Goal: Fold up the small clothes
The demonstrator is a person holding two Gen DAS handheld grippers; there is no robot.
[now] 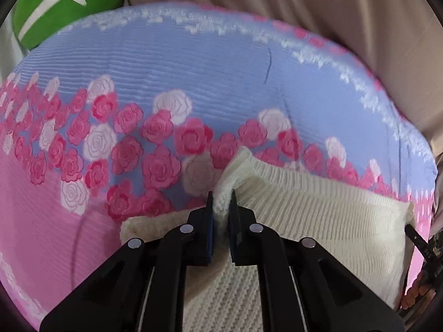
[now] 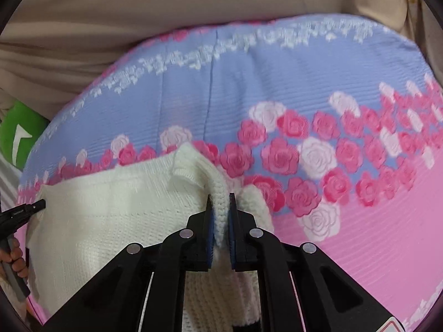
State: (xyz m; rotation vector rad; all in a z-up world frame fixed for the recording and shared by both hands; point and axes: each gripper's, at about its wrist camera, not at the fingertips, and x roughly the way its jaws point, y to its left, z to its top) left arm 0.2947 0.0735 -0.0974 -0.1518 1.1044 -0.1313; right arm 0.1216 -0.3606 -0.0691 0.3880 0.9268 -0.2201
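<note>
A cream knitted garment is spread on a bed cover printed with pink and white roses, in the lower centre of both views. A bunched edge of the knit is pinched between the jaws of the left hand-held gripper. Another raised fold of the garment is pinched by the right hand-held gripper. A green cushion is seen at the upper left of the left view, against beige fabric.
</note>
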